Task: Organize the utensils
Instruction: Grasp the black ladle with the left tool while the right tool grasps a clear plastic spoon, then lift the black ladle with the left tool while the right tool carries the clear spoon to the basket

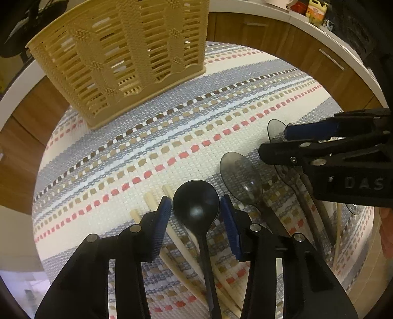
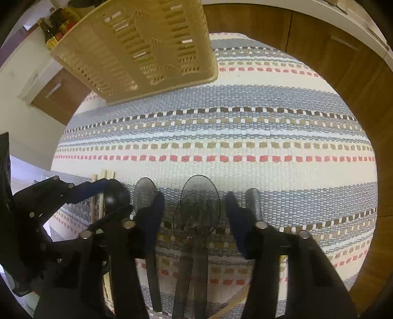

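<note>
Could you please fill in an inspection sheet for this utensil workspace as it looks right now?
Surface: striped woven mat on a round table.
Job's things: beige slotted basket standing at the far side; black spoon, translucent grey spoons and wooden chopsticks lying side by side at the near edge.
Clutter: nothing seen on the mat.
Grippers: left gripper straddles the black spoon's bowl, pads not touching; right gripper straddles the overlapping grey spoons, pads apart from them.
Cables: nothing seen.
Surroundings: wooden cabinets under a white counter carrying bottles.
</note>
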The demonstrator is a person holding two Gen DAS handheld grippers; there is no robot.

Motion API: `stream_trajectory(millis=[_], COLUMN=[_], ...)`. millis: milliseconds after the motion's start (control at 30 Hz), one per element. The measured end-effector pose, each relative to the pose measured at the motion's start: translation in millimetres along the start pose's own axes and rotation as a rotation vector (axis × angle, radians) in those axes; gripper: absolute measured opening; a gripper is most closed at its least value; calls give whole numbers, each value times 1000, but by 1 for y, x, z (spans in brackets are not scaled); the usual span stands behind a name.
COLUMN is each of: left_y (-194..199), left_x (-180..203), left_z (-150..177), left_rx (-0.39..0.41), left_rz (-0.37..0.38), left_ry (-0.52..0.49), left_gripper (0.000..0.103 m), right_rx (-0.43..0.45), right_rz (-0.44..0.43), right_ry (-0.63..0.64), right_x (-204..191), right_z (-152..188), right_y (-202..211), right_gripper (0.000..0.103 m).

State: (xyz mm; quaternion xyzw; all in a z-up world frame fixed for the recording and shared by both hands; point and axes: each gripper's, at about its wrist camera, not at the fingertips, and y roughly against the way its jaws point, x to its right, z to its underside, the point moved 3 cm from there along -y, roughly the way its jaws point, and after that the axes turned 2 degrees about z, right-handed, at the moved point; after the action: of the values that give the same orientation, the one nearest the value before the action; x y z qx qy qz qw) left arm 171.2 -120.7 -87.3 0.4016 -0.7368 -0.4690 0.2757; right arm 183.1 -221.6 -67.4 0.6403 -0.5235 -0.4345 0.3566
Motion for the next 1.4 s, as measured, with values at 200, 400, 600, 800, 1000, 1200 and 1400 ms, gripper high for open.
stream_trajectory(millis=[200, 400, 600, 800, 1000, 1200, 1400], left_y=[-4, -6, 21, 72, 126, 159, 194], left_x=[2, 3, -5, -15, -31, -47, -74], left_z=[-3, -6, -1, 6, 3, -18, -50], left_rx=[-6, -2, 124, 296, 480, 628, 752], left_rz=[-23, -15, 31, 39, 53, 22, -3], left_ry=[-3, 19, 64, 114, 182, 226, 274], left_gripper=[41, 35, 34, 34, 34, 34, 35], right_rx=[-3, 40, 131, 266, 404, 539, 591], right_rz=[14, 22, -33, -110, -193, -242, -236], right_ry=[4, 33, 61, 61, 57, 77, 92], right_x=[-4, -7, -2, 6, 7, -4, -15], right_z=[-1, 1, 7, 19, 17, -5, -53], right_y=[-4, 8, 32, 69, 115, 151, 170], right_gripper=[30, 30, 30, 29, 29, 23, 12])
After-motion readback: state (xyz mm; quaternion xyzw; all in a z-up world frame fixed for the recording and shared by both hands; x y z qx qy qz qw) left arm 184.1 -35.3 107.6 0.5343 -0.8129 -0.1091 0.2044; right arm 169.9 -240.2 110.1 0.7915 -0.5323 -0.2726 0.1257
